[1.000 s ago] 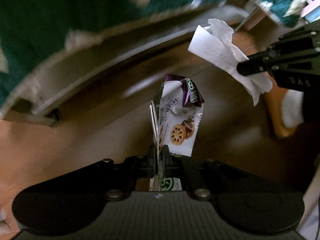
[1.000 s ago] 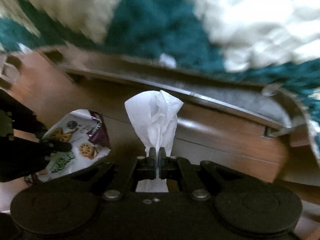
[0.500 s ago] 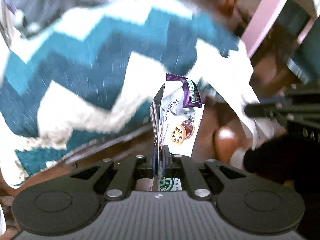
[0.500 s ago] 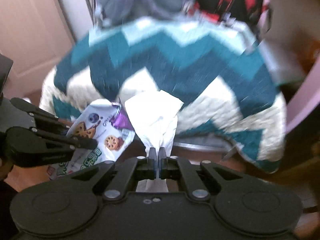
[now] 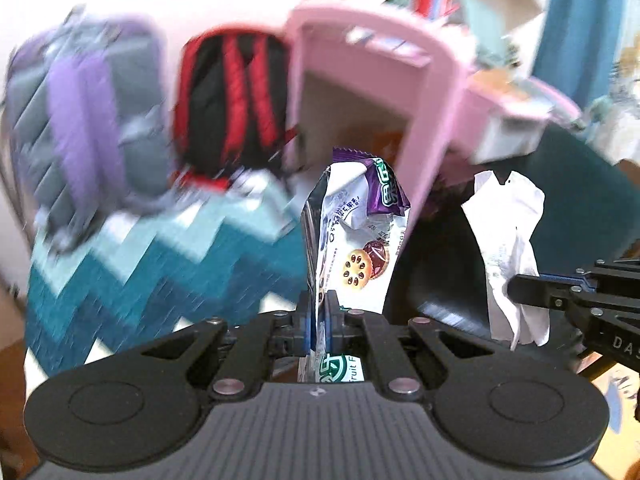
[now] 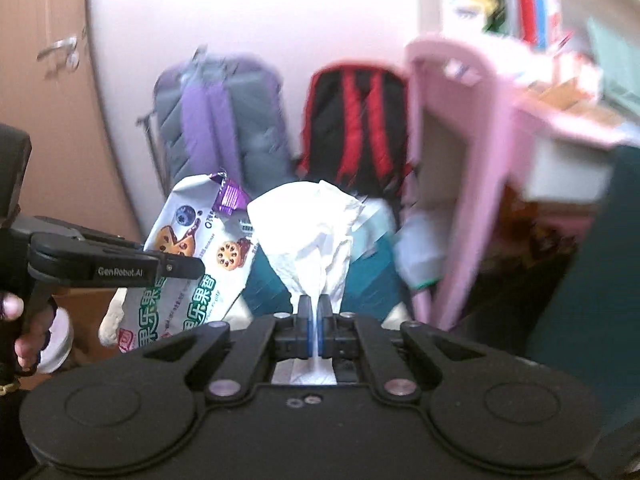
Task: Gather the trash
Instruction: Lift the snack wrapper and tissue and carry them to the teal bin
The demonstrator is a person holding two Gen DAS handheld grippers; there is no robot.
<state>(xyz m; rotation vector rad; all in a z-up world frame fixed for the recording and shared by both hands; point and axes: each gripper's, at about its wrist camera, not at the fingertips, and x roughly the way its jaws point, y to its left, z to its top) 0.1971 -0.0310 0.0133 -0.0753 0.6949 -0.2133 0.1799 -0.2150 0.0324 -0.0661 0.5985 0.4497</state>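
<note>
My left gripper [image 5: 319, 312] is shut on a white and purple cookie wrapper [image 5: 354, 236] that stands upright between its fingers. My right gripper [image 6: 315, 320] is shut on a crumpled white tissue [image 6: 308, 232]. The left wrist view shows the tissue [image 5: 510, 248] held by the right gripper [image 5: 520, 288] at the right. The right wrist view shows the wrapper [image 6: 192, 264] held by the left gripper [image 6: 188, 268] at the left. Both are held up in the air, side by side.
Ahead are a purple and grey backpack [image 6: 216, 120], a black and red backpack [image 6: 356, 120], a pink desk frame [image 6: 452, 132] and a teal zigzag blanket [image 5: 140, 276]. A dark teal chair back [image 6: 592, 300] is at the right.
Both grippers have risen and tilted up from the wooden floor and bed frame to face the backpacks and pink desk. Each still holds its piece of trash.
</note>
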